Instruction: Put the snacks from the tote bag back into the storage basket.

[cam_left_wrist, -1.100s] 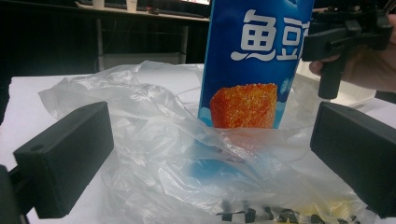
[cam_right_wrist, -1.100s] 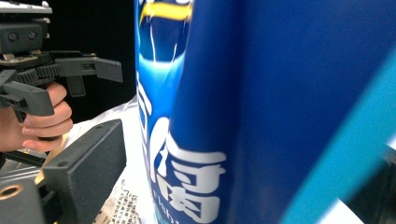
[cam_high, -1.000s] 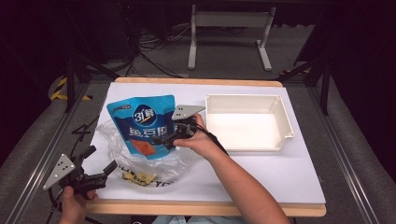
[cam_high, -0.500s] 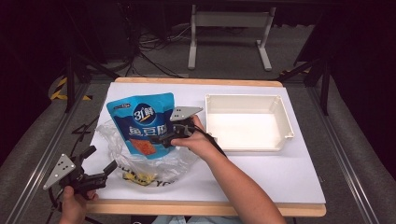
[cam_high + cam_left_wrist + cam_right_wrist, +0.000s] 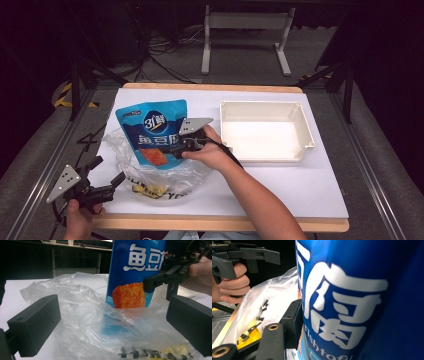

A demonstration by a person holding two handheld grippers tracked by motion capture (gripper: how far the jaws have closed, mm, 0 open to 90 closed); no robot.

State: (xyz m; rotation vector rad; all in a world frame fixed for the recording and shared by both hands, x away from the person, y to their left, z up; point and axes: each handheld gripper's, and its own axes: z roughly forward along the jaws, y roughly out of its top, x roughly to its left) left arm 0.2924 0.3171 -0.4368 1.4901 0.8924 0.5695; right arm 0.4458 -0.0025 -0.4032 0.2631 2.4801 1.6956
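Observation:
A blue snack pouch (image 5: 152, 132) with white lettering and an orange picture stands tilted, its lower end inside a crumpled clear plastic bag (image 5: 150, 175). My right gripper (image 5: 176, 148) reaches the pouch's right edge; its jaws have just been closing with the pouch (image 5: 362, 302) between them, and one finger (image 5: 290, 320) presses against it. The other finger is hidden behind the pouch. My left gripper (image 5: 106, 171) stands open at the table's front left corner, pointing at the bag (image 5: 75, 302) and pouch (image 5: 135, 270), touching neither. The right gripper (image 5: 165, 277) shows beyond it.
An empty white tray (image 5: 305, 127) sits at the right back of the white table (image 5: 300, 195). The bag carries yellow and black print (image 5: 150, 190) near its front. A metal stand and cables lie on the floor beyond the table.
My right gripper's jaws have come together onto the pouch's right edge. The pouch has shifted slightly. The left gripper has stayed where it was.

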